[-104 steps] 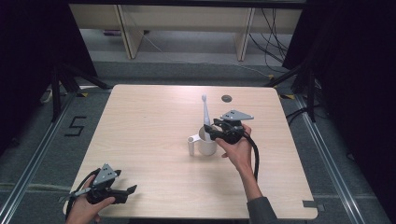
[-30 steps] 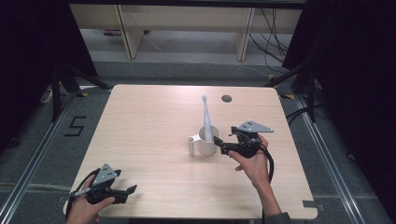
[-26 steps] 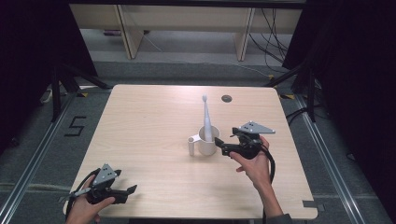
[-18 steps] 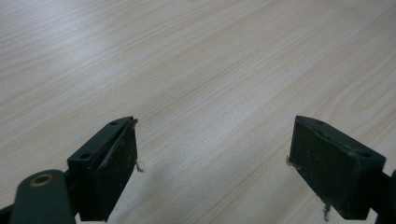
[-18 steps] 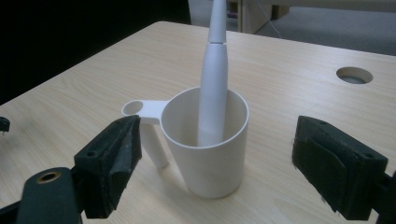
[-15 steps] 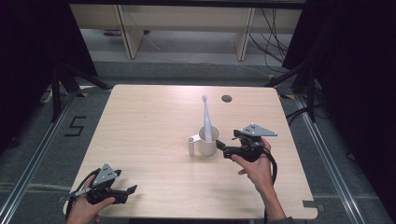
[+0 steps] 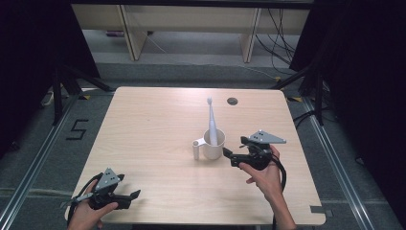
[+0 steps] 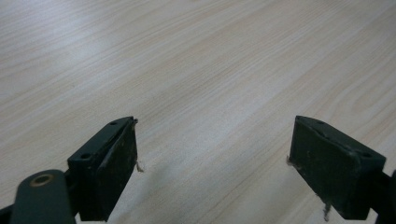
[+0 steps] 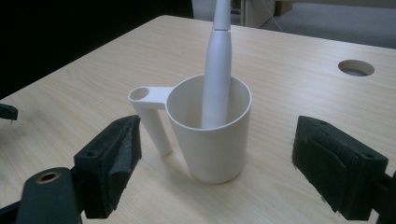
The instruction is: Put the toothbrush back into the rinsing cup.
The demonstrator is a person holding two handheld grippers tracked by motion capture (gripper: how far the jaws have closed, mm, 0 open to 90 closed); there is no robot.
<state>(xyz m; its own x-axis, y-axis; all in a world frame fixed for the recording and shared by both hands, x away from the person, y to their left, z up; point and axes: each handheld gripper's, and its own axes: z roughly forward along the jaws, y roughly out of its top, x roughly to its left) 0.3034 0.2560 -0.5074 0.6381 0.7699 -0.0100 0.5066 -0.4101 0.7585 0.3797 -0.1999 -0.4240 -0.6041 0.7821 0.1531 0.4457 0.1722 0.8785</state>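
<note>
The table (image 7: 158, 143) is the largest thing here: a pale wood-grain top with rounded corners, matte and smooth, with fine straight grain lines in the left gripper view. A round cable hole (image 7: 232, 101) sits in it beyond the cup, toward the far edge.

The cup (image 7: 213, 147) is the landmark, standing upright a little right of the table's middle. It is white plastic, smooth and slightly glossy, a tapered round tumbler with a flat tab off its rim that ends in a small hollow tube (image 9: 154, 123) pointing down, like a handle. Inside it stands the toothbrush (image 7: 211, 122), white, with a thick rounded body narrowing to a thin neck and small head; it leans against the cup's far inner wall and rises well above the rim.

The work looks essentially done, judging from how things lie: the toothbrush is set in the cup and nothing holds it. What seems left is only to bring the hand clear.

The right gripper (image 7: 228, 154) is just beside the cup on its right, jaws spread wide and empty, not touching it. The left gripper (image 7: 131, 195) rests well apart from the cup, near the front left edge, jaws likewise apart over bare wood.
</note>
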